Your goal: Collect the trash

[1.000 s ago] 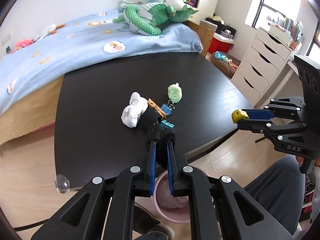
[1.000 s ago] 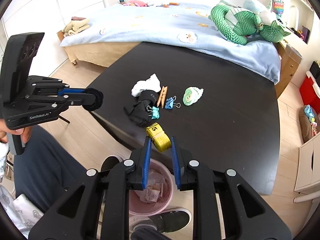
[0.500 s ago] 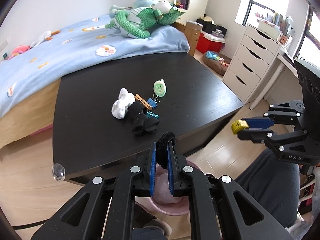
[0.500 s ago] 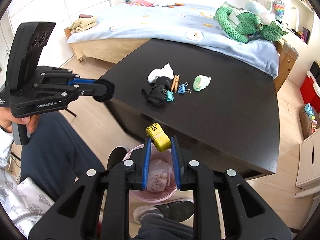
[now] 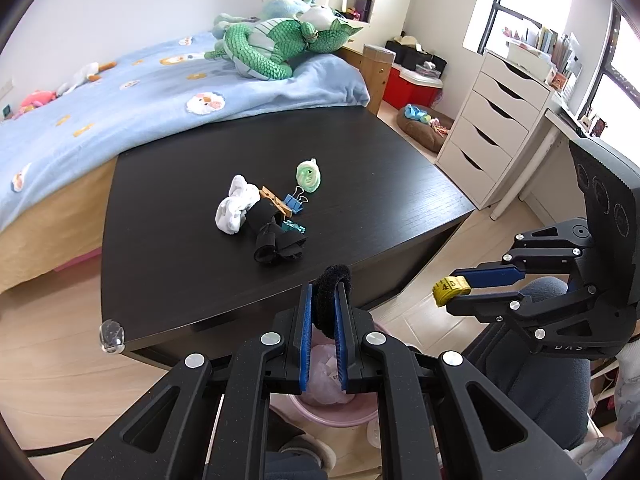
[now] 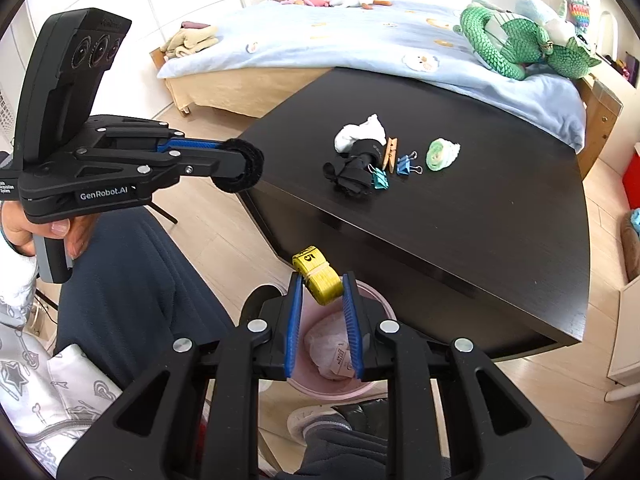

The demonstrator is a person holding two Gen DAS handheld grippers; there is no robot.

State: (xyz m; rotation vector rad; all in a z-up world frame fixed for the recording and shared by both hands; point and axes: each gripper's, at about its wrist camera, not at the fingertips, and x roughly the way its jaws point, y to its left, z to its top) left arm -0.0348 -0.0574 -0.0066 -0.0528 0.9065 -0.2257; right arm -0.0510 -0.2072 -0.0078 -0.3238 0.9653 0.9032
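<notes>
My left gripper (image 5: 323,292) is shut on a black fuzzy hair ring (image 5: 330,300) and holds it above the pink trash bin (image 5: 332,416) by the table's near edge; it also shows in the right wrist view (image 6: 240,168). My right gripper (image 6: 320,284) is shut on a yellow rolled tape measure (image 6: 318,274) above the same bin (image 6: 384,312), which holds crumpled paper. On the black table (image 5: 180,240) lie a white tissue wad (image 5: 236,208), a black cloth (image 5: 272,236), a wooden clothespin (image 5: 276,202), two binder clips (image 5: 296,202) and a green-white wad (image 5: 308,176).
A bed with a blue cover (image 5: 120,96) and a green plush dragon (image 5: 276,44) borders the table's far side. A white drawer unit (image 5: 500,120) stands at the right. The person's legs (image 6: 132,280) and shoes are beside the bin.
Both grippers have pulled back from the table with their objects and now hang over the bin. The table items have not moved.
</notes>
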